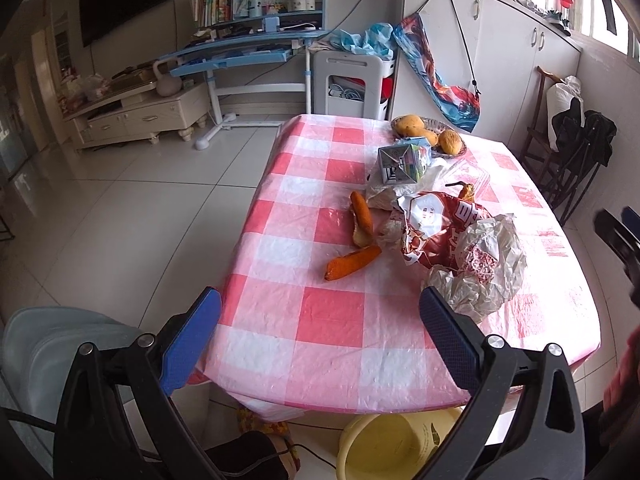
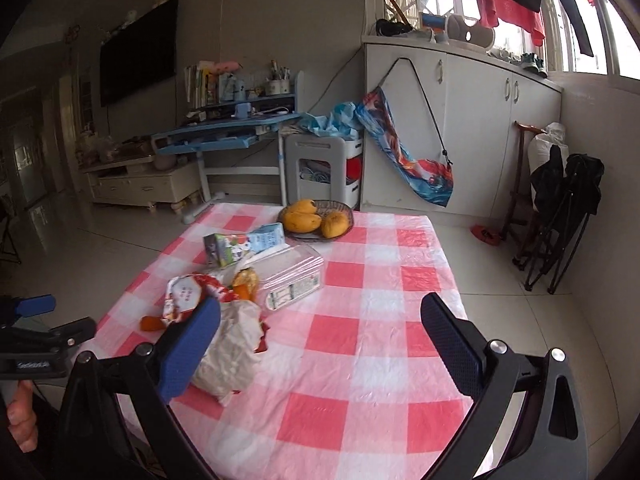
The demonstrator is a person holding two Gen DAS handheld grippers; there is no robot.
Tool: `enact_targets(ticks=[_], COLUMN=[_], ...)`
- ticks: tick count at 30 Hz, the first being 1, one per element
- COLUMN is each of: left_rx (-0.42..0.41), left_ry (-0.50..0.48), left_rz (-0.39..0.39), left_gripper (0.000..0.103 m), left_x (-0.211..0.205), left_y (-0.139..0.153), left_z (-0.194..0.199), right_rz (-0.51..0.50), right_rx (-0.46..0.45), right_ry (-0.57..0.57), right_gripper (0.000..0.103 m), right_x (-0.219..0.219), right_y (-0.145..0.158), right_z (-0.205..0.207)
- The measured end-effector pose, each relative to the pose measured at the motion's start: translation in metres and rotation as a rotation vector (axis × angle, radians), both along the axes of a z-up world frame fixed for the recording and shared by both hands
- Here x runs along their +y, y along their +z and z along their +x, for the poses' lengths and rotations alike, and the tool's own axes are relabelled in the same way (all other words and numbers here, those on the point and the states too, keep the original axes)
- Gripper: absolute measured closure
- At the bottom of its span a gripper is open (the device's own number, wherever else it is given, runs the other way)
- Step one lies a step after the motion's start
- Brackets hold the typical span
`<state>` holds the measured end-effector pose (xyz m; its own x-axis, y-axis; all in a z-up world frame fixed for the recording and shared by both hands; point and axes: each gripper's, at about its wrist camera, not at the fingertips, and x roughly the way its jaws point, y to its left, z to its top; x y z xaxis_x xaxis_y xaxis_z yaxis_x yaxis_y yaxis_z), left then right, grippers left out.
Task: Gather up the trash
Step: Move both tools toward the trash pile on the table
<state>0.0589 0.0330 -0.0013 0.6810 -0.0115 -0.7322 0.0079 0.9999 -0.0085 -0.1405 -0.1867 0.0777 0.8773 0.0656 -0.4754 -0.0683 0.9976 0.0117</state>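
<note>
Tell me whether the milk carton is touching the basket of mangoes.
Cannot tell. In the right wrist view the milk carton ends right beside the basket, with no plain gap or contact. In the left wrist view the carton overlaps the basket.

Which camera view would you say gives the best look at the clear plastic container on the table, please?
The right wrist view: the clear plastic container lies in the open there, its label end facing the camera. In the left wrist view it is mostly hidden behind the red snack bag and the milk carton.

Open right tongs (image 2: 320, 340) above crumpled wrapper (image 2: 236, 352).
</note>
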Motion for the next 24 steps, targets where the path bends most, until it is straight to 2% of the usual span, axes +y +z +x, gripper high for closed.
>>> enact_targets(ticks=[2, 8, 12, 24], left_rx=[-0.01, -0.03, -0.039, -0.035], left_ry=[0.004, 0.0, -0.001, -0.004], left_rz=[-0.001, 0.015, 0.023, 0.022], left_gripper=[0.007, 0.007, 0.007, 0.007], left_x=[0.001, -0.001, -0.002, -0.002], left_y=[0.002, 0.007, 0.006, 0.002], left_z=[-0.002, -0.009, -0.014, -0.015], right_rz=[-0.02, -0.016, 0.023, 0.032], right_rx=[-0.014, 0.021, 0.037, 0.077], right_ry=[0.033, 0.11, 0.124, 0.152], right_gripper=[0.007, 0.007, 0.007, 0.007], right_x=[0.01, 0.03, 0.033, 0.038], right_y=[0.0, -0.008, -0.012, -0.023], right_z=[-0.01, -0.016, -0.018, -0.02])
